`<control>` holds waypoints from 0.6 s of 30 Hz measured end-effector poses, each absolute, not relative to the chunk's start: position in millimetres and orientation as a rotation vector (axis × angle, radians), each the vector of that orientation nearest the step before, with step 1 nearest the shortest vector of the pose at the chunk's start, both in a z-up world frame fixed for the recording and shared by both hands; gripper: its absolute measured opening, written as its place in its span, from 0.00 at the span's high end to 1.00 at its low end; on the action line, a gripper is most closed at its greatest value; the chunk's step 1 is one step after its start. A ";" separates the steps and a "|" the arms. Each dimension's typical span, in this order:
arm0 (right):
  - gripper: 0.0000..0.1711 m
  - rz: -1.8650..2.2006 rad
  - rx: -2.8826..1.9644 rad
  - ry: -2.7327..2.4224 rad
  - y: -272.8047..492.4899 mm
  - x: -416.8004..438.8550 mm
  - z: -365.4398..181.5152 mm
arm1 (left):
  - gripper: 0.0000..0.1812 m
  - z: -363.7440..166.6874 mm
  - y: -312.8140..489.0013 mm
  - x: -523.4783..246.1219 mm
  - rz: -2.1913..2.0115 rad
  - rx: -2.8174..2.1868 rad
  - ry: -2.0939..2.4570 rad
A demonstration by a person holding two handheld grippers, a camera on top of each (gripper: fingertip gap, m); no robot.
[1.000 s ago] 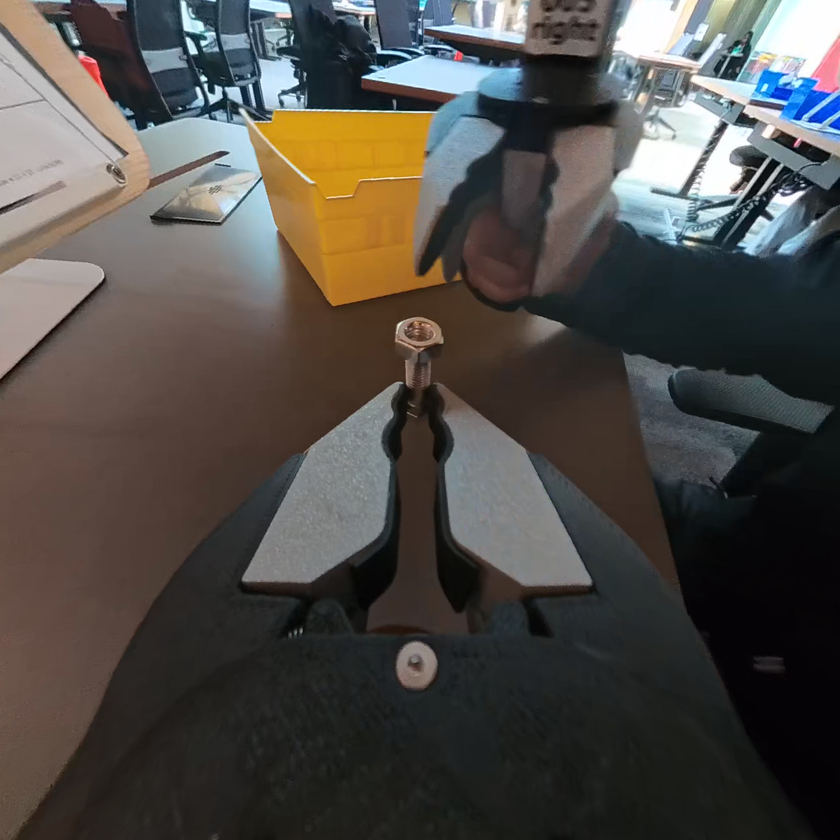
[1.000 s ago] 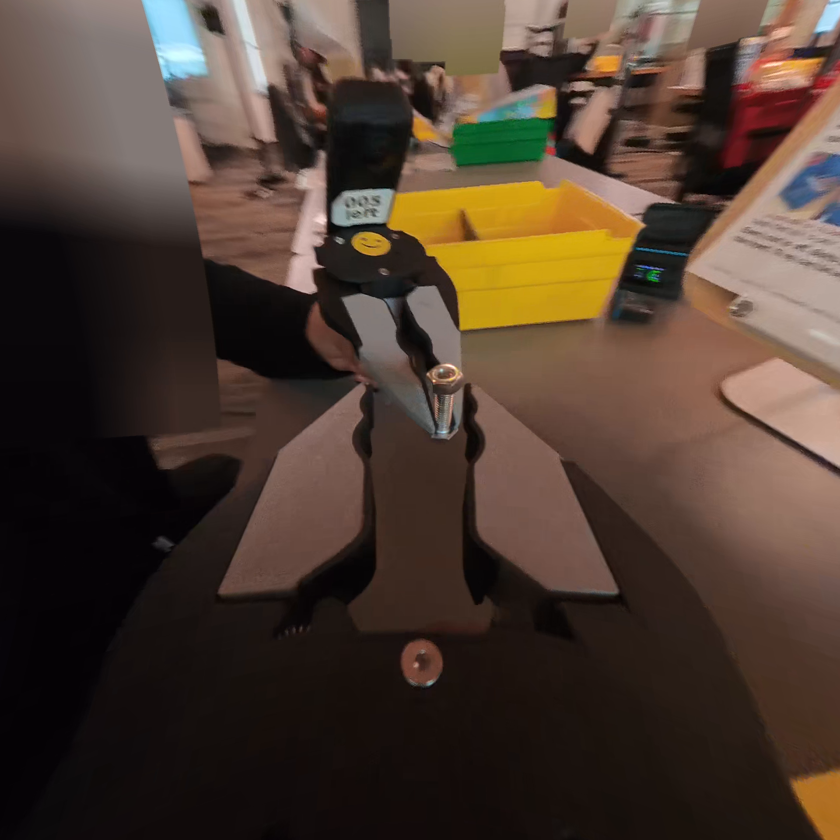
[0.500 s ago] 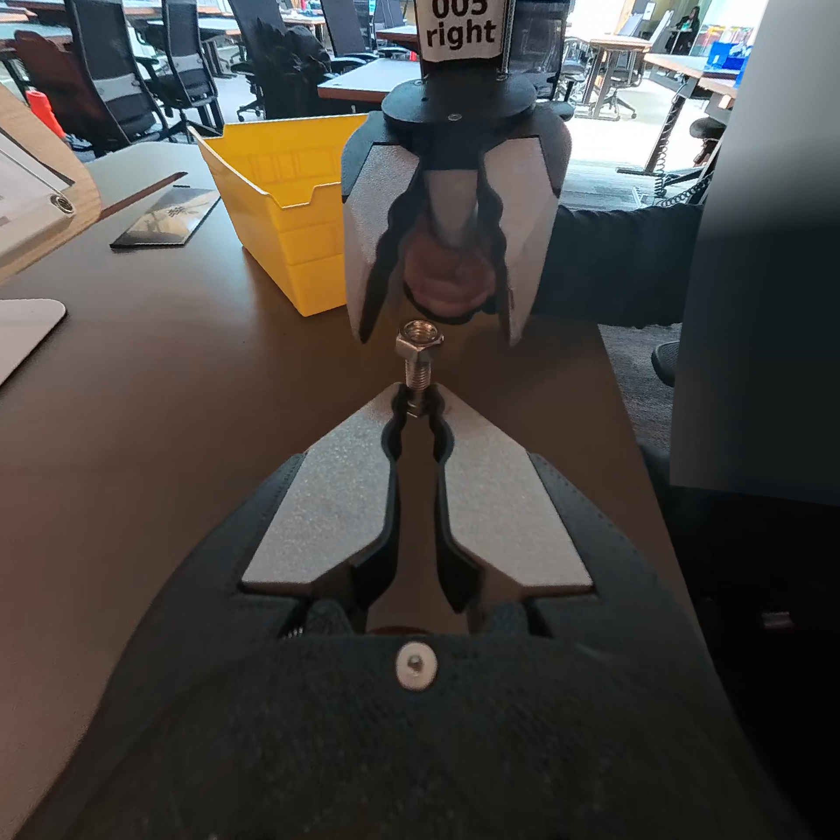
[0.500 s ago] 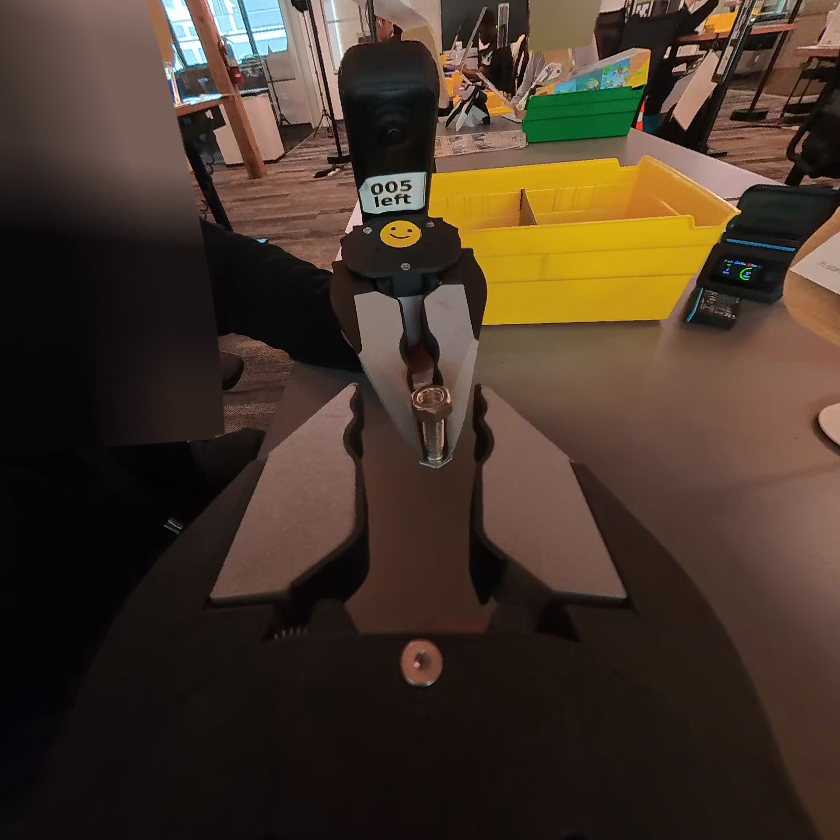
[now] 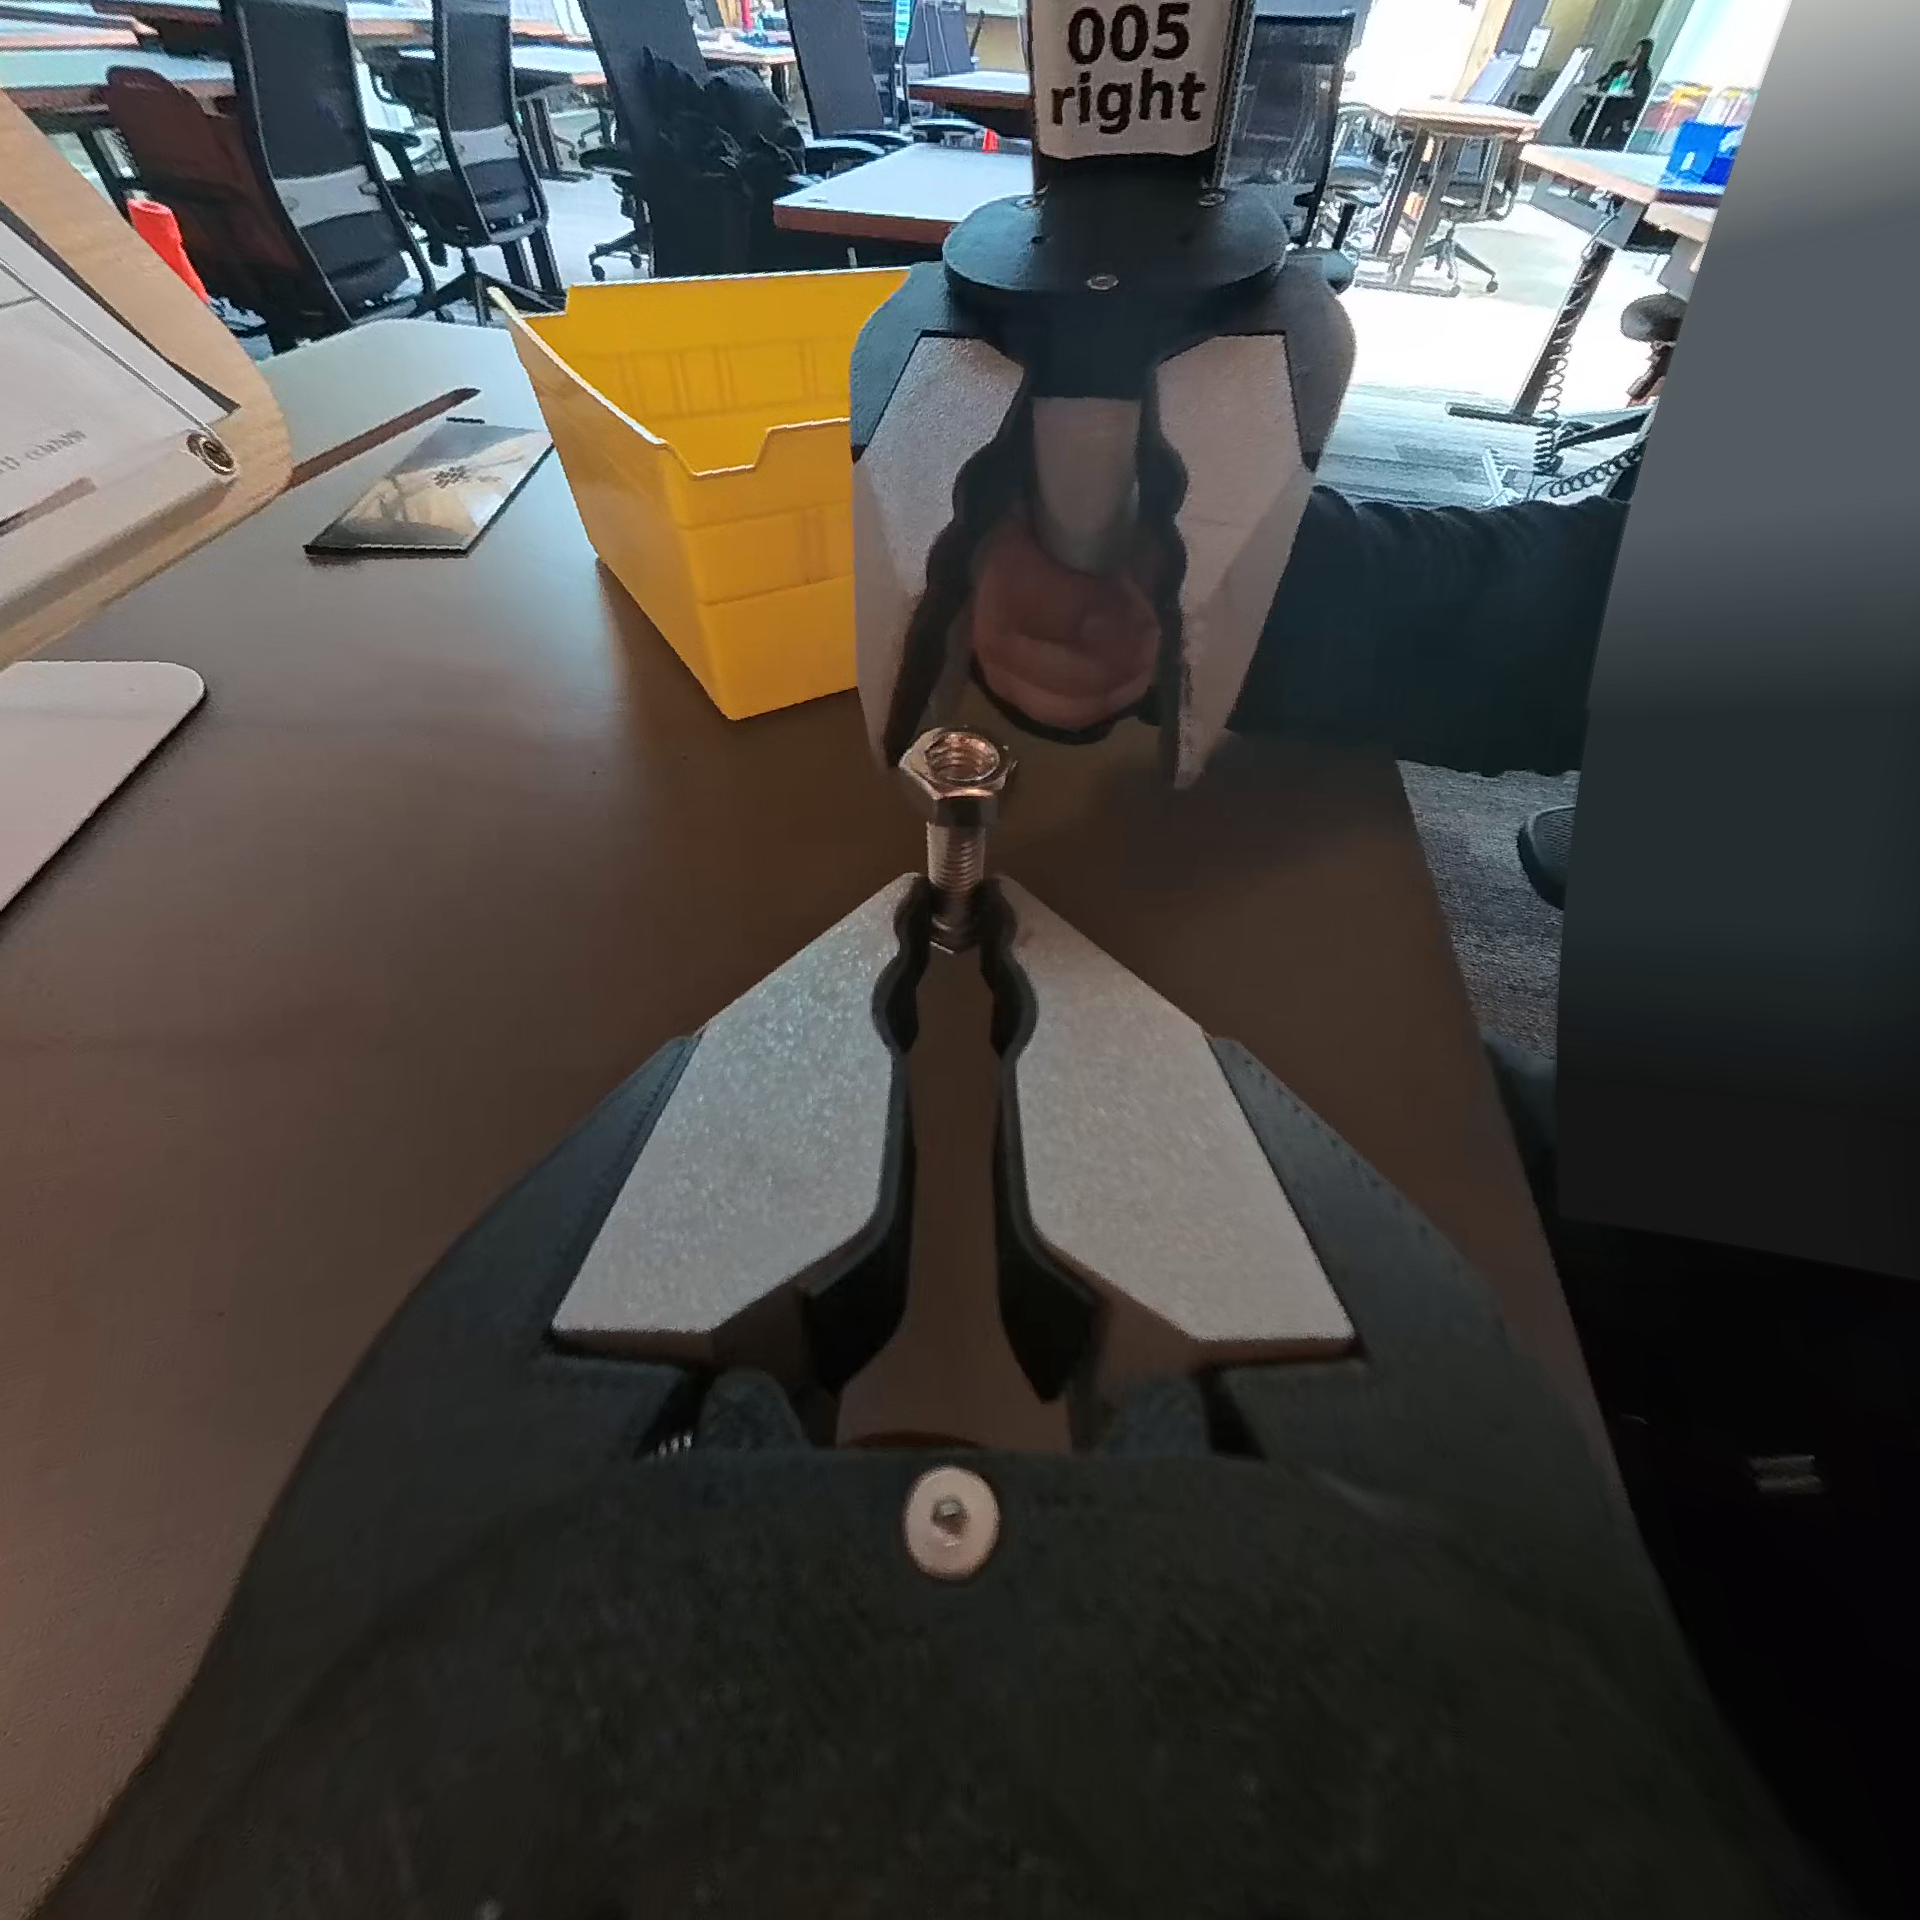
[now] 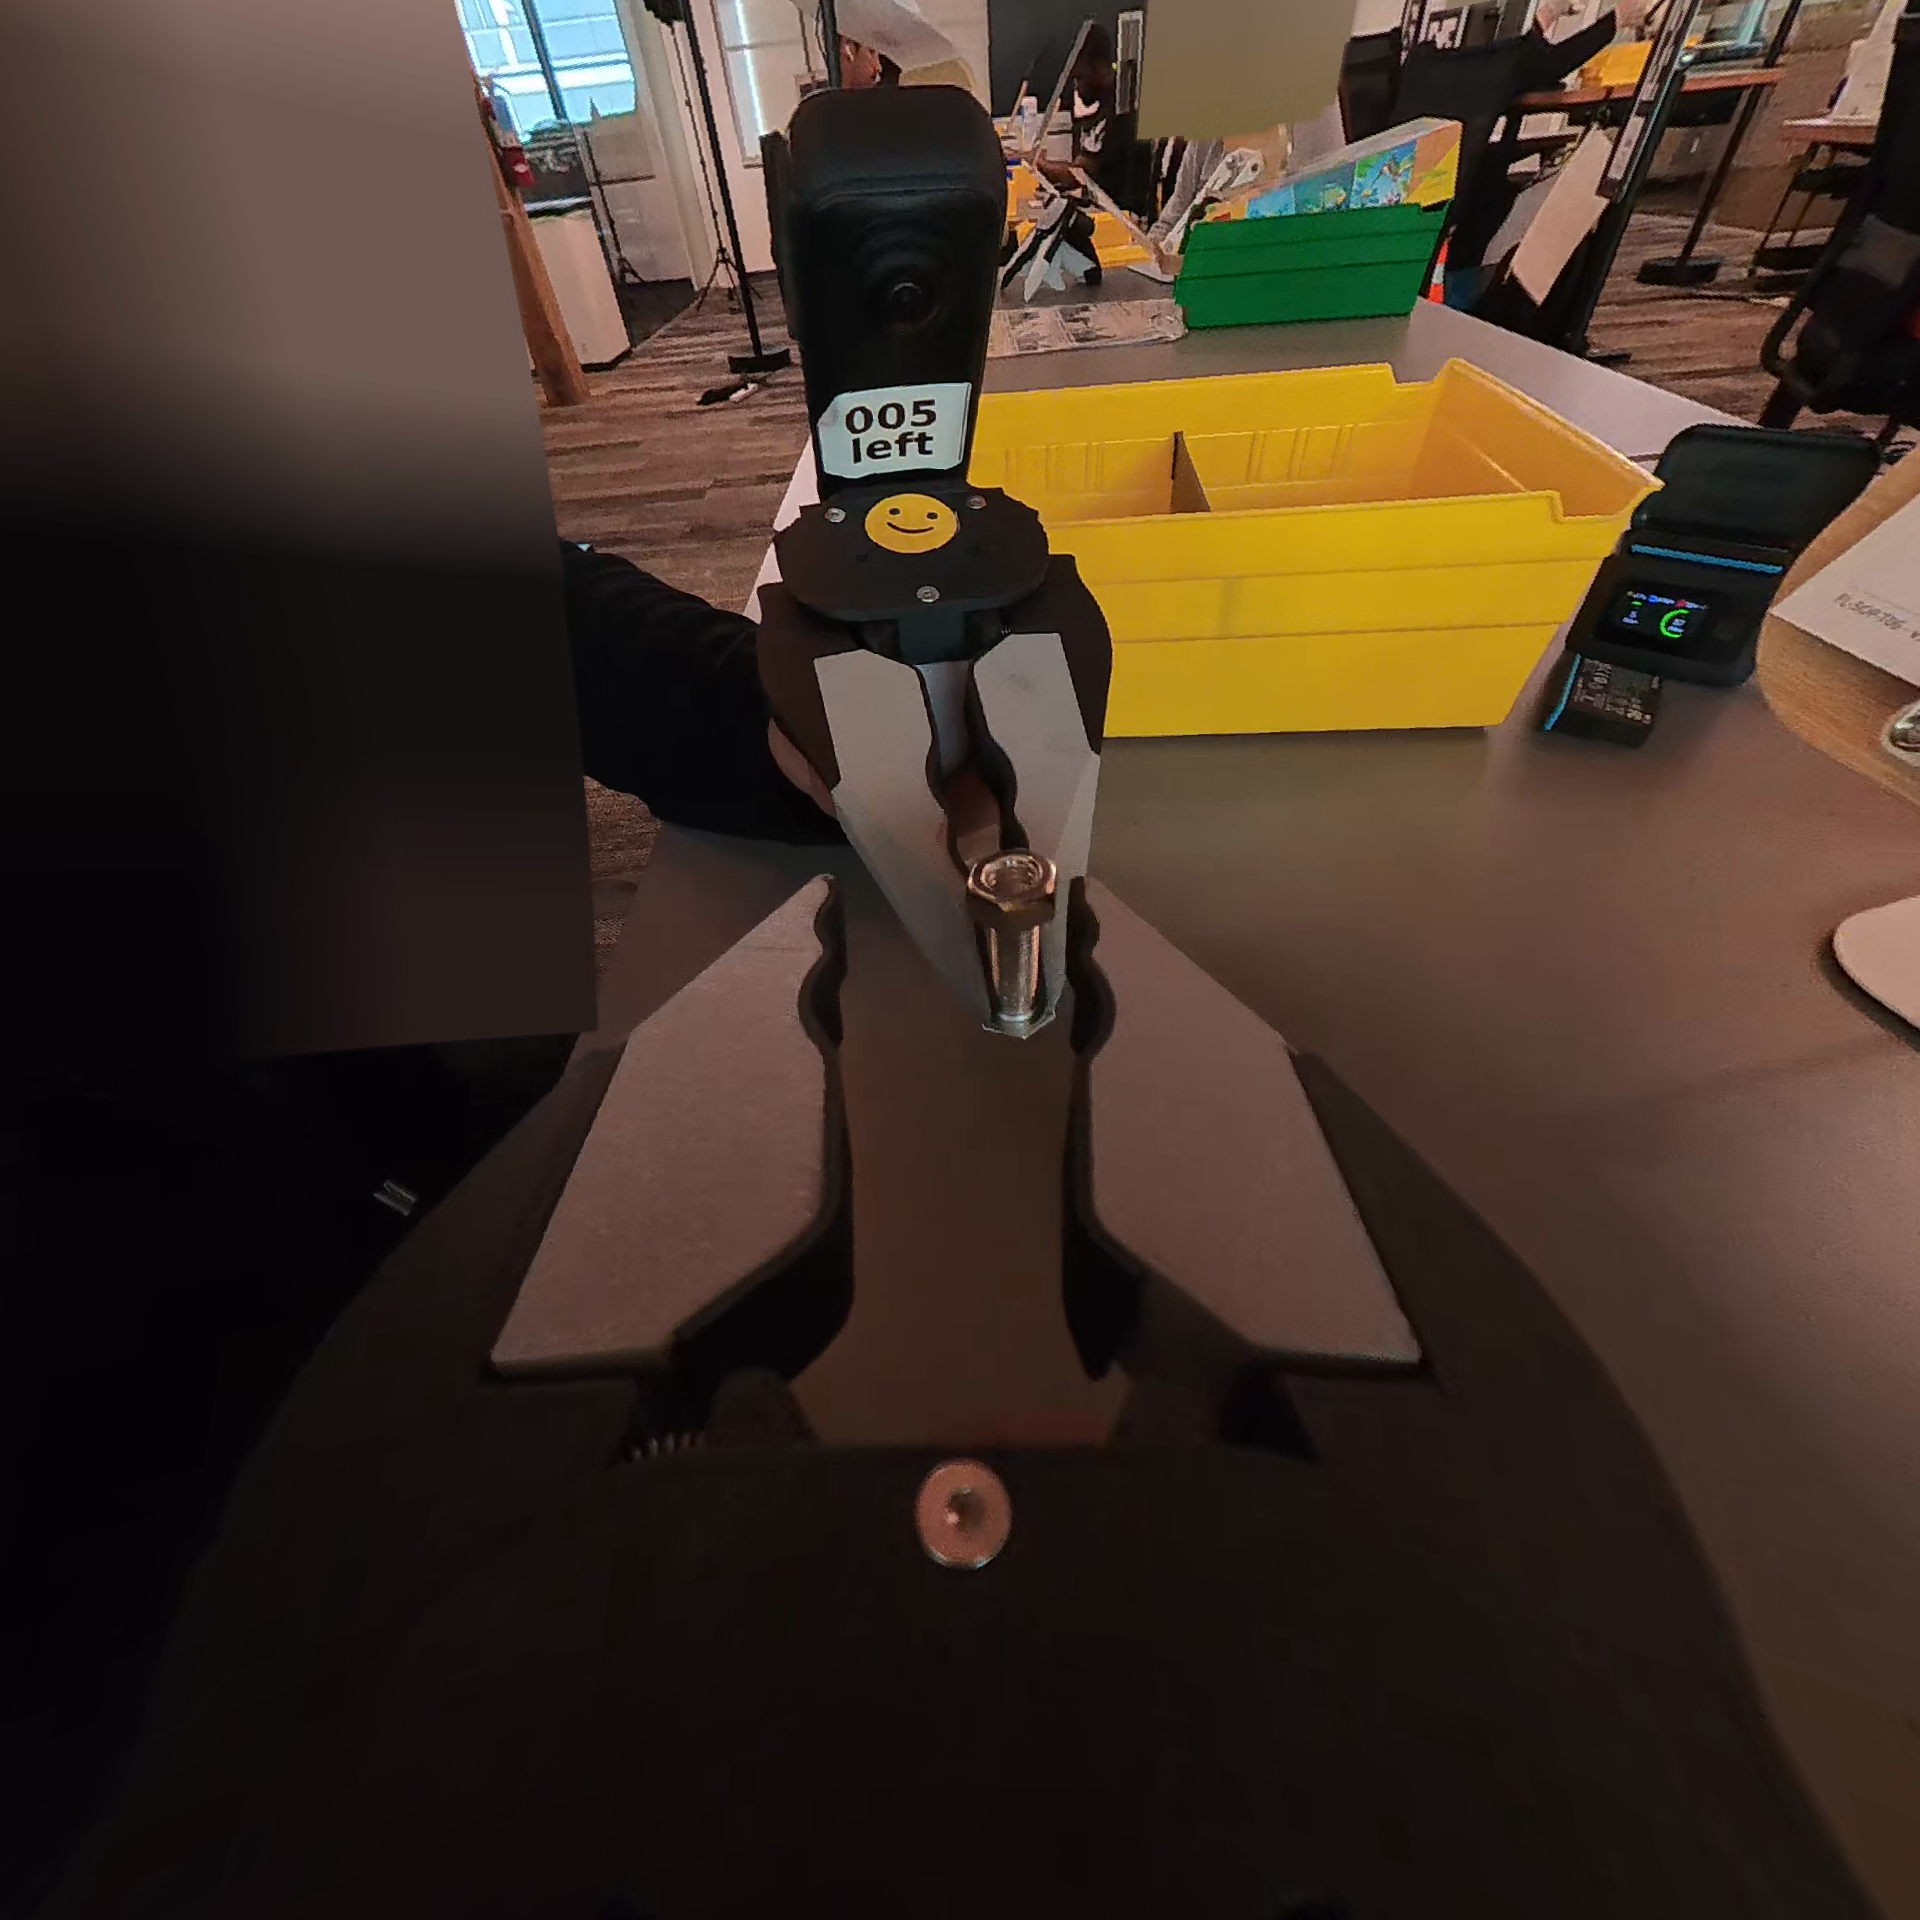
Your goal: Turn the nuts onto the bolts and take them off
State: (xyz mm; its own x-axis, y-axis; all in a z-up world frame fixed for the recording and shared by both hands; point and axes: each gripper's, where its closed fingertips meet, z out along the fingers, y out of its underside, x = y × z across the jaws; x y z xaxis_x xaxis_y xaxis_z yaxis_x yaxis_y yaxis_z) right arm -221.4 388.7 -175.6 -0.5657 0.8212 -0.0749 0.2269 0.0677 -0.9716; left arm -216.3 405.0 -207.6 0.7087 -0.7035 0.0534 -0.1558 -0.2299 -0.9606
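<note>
Left gripper (image 5: pixel 954 920) clamped on the bolt (image 5: pixel 950 868) base, nut (image 5: pixel 956 774) atop, right gripper (image 6: pixel 958 961) spread wide, fingertips flanking the bolt

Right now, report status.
Left gripper shut on bolt, nut on top. Right gripper open around nut. Nothing in the way.

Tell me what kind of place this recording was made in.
Probably an open-plan office or lab workspace. Rows of office chairs and desks fill the background, and the work table carries a yellow parts bin and a small device with a lit screen.
</note>
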 end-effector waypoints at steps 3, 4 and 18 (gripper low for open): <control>0.77 1.522 -1.039 -1.828 391.1 -221.8 -174.1 | 0.96 -207.9 404.6 -215.2 -0.591 -1.760 0.689; 0.77 1.529 -1.038 -1.830 390.3 -222.3 -173.7 | 0.96 -208.1 404.6 -214.6 -0.591 -1.760 0.691; 0.74 1.518 -1.062 -1.799 395.9 -224.7 -172.2 | 0.96 -208.0 407.2 -217.6 -0.567 -1.767 0.671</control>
